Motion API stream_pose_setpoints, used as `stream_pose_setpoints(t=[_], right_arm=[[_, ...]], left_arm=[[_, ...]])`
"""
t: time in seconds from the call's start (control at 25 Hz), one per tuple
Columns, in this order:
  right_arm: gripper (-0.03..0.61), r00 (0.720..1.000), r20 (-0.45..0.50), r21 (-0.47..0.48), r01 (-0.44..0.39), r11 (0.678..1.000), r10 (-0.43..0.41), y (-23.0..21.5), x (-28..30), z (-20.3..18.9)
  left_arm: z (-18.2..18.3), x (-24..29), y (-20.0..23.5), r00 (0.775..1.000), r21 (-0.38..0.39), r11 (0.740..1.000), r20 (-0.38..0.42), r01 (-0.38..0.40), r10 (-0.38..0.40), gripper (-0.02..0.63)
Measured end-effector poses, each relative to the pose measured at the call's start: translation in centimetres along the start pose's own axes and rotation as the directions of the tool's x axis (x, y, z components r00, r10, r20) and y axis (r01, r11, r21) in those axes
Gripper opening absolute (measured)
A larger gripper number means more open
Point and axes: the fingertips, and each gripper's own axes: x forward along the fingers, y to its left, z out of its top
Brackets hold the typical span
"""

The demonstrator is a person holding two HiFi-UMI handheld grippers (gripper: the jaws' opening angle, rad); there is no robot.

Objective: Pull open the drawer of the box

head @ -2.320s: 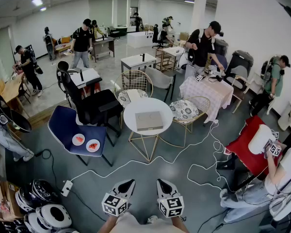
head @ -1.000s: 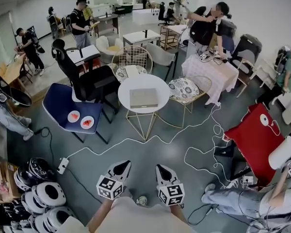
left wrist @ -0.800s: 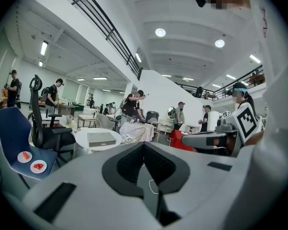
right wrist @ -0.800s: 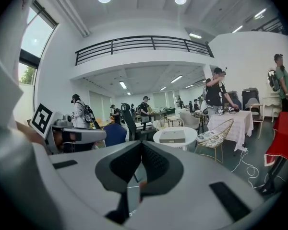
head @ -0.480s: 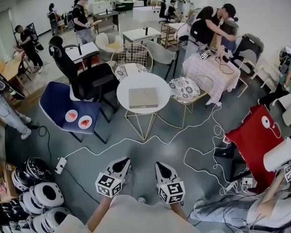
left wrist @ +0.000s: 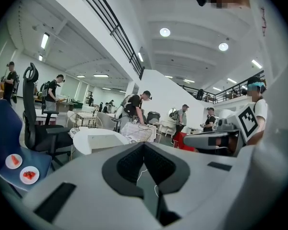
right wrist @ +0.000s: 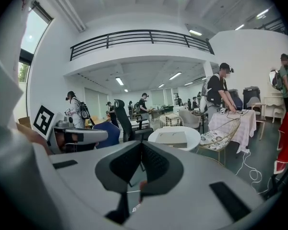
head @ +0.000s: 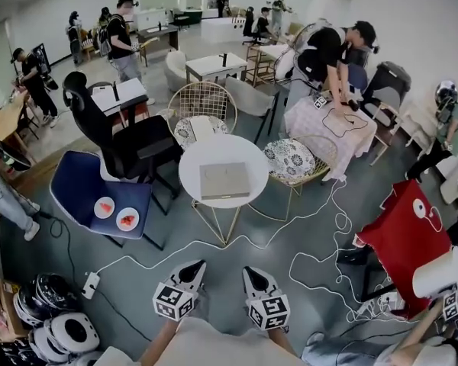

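Closest, low in the head view: left gripper (head: 196, 265) and right gripper (head: 249, 271) side by side, each clamped fully closed on nothing, pointing ahead over grey floor (head: 217, 280). Just beyond, a white cable (head: 339, 221) snaking across that floor. Further on, well apart from both grippers, a round white table (head: 195, 162) on thin gold legs, with the flat grey box (head: 224, 181) lying at its middle. Left of it, a blue chair (head: 72, 181) bearing two small plates (head: 104, 207); behind, a black office chair (head: 133, 147). Farthest back, several people (head: 120, 36) standing about the hall.
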Motion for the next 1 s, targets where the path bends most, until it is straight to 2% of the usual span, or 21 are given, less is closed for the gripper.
stream_pose_setpoints(t=[0.44, 0.68, 0.84, 1.0], right_arm=[[0.015, 1.000, -0.017, -0.030, 0.006, 1.000, -0.006, -2.7, 13.9, 6.8], [0.015, 1.000, -0.019, -0.032, -0.005, 0.999, 0.004, -4.3, 21.6, 10.6], [0.017, 1.000, -0.002, -0.023, -0.010, 1.000, 0.010, -4.6, 26.1, 13.7], [0.017, 1.000, 0.003, -0.044, 0.026, 0.999, -0.026, -5.8, 28.6, 14.5]], left_arm=[[5.2, 7.9, 11.6, 1.000, -0.004, 1.000, -0.014, 0.028, -0.028, 0.012], [9.1, 12.8, 18.0, 0.998, 0.027, 0.998, -0.020, 0.055, -0.054, 0.011], [11.5, 14.8, 21.4, 0.997, 0.047, 0.997, -0.035, 0.068, -0.067, 0.011], [11.6, 16.9, 23.2, 0.994, 0.058, 0.993, -0.053, 0.100, -0.097, 0.012]])
